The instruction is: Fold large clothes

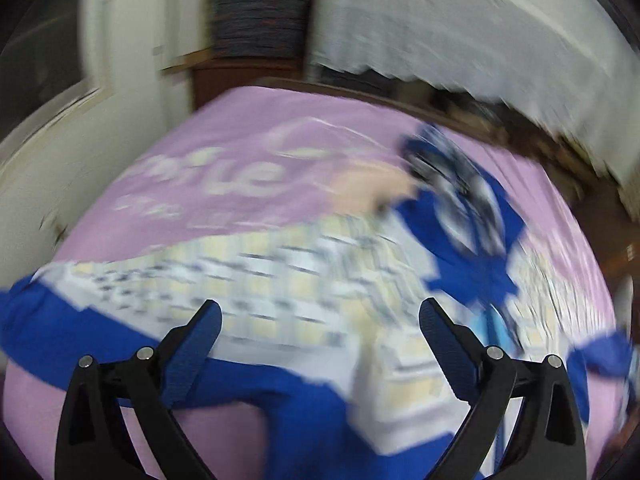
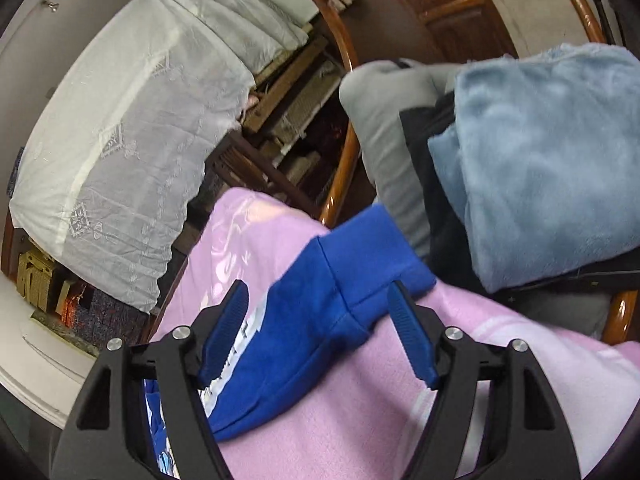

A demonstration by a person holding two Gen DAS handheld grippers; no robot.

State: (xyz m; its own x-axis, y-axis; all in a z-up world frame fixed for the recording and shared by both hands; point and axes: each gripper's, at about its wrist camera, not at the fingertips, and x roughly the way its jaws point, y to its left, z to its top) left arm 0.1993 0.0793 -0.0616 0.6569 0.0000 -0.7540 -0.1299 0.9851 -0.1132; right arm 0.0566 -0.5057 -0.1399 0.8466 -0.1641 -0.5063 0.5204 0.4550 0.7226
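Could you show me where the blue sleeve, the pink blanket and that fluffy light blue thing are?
Blue sleeve (image 2: 320, 320): right wrist view, on the cuff end between the tongs.
Pink blanket (image 2: 360, 408): right wrist view, bare patch below the sleeve.
Fluffy light blue fabric (image 2: 552, 160): right wrist view, middle of its top face.

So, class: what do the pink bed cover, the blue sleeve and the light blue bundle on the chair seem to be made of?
Pink bed cover: seemingly soft woven or brushed cloth, matt, with a fine fuzzy surface. Blue sleeve: probably knit sweatshirt fabric, matt, with stitched seams. Light blue bundle: likely plush fleece, its pile showing as shaggy tufts.
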